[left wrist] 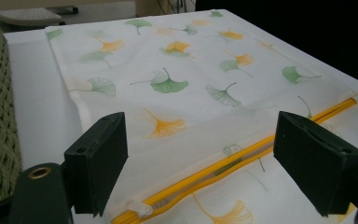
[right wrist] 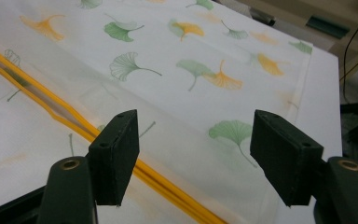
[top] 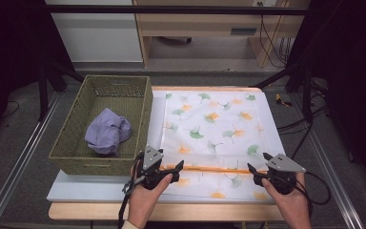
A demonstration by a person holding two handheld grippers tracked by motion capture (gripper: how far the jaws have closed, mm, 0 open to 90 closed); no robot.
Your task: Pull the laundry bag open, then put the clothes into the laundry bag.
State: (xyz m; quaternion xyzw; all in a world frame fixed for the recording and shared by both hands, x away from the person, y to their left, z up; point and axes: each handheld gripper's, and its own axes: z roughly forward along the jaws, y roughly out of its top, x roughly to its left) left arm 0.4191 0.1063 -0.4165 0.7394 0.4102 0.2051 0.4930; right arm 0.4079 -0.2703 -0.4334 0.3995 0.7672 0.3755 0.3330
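A thin white bag (top: 214, 138) with printed green and orange ginkgo leaves lies flat on the white surface (top: 76, 188), just to the right of the woven basket (top: 71, 157), in which a crumpled lilac cloth (top: 107, 131) rests. An orange zipper (top: 209, 168) runs across the bag near the edge closest to the person.

The left hand-held gripper (top: 178, 166) hangs above the left end of the zipper, and the right hand-held gripper (top: 251, 169) above its right end. Both are released: in each gripper view the black jaws stand wide apart, and there is nothing between them.

The bag looks very light and soft, almost like mesh. I think it will bend and sag when it is lifted, and one layer may slide over the other. The fabric seems a little slippery, but not fragile.

The best place to take hold is probably the zipper line, because it is thicker and stiffer than the rest. A pinch at both ends should keep the bag stretched. A grip on the loose middle would likely only wrinkle it.
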